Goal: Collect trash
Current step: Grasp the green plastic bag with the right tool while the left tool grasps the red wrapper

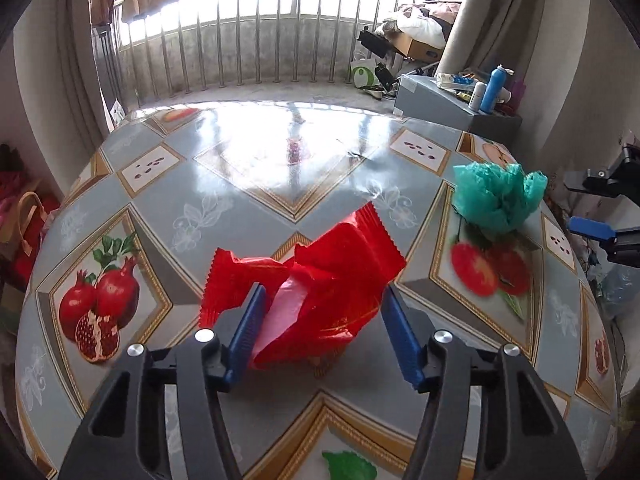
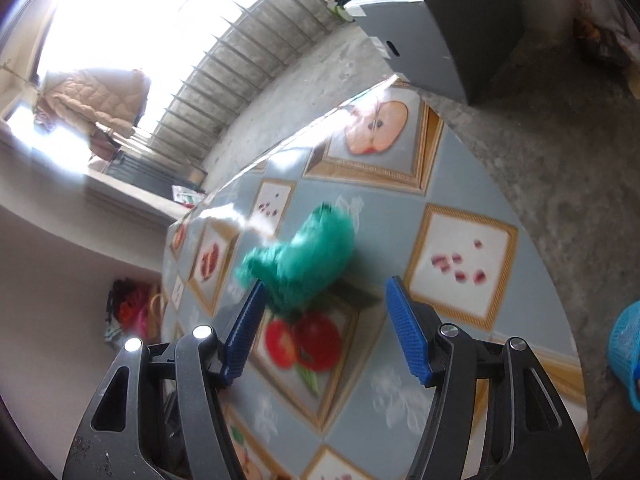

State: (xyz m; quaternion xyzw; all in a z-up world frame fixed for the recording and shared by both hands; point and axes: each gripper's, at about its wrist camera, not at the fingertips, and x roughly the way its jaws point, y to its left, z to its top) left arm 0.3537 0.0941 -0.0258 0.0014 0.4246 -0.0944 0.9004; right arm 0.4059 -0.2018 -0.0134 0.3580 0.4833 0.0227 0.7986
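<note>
A crumpled red wrapper (image 1: 320, 280) lies on the round table (image 1: 240, 208) with the fruit-print cloth. My left gripper (image 1: 325, 290) stands open around its near part, the left pad against the foil and the right pad at its edge. A bunched green plastic bag (image 1: 496, 196) sits near the table's right rim. In the right wrist view, the green bag (image 2: 304, 264) lies just beyond the tips of my right gripper (image 2: 327, 282), closer to the left pad. That gripper is open and holds nothing. It also shows at the right edge of the left wrist view.
A grey box (image 1: 440, 100) topped with bottles stands on the concrete floor beyond the table, also in the right wrist view (image 2: 432, 28). A blue basket (image 2: 626, 352) sits off the table's right side. Bags (image 1: 24, 220) lie on the floor at left. A railing runs behind.
</note>
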